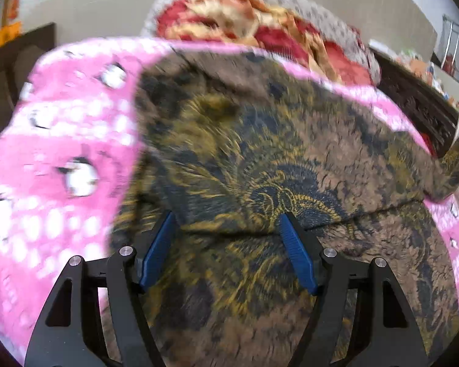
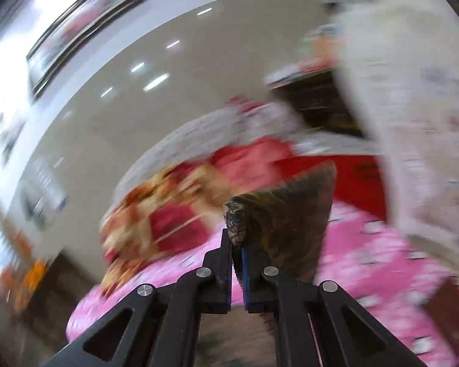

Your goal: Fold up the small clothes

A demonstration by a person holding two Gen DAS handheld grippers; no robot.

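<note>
Pinching a corner of the brown patterned garment [image 2: 286, 214], the right hand-held gripper [image 2: 236, 246] was clamped shut on it, lifted above the pink blanket [image 1: 61, 153]. The left hand-held gripper [image 1: 226, 229] hovered wide open, empty, over the spread cloth. That thin pinch might slip, dropping the fold; a red quilt [image 1: 244, 21] lay behind, beige floor [image 2: 122, 91] beyond.

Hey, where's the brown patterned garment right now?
The brown patterned garment lies spread on the pink blanket, filling the middle of the left wrist view beneath the open left gripper; one edge is pinched in the right gripper.
</note>
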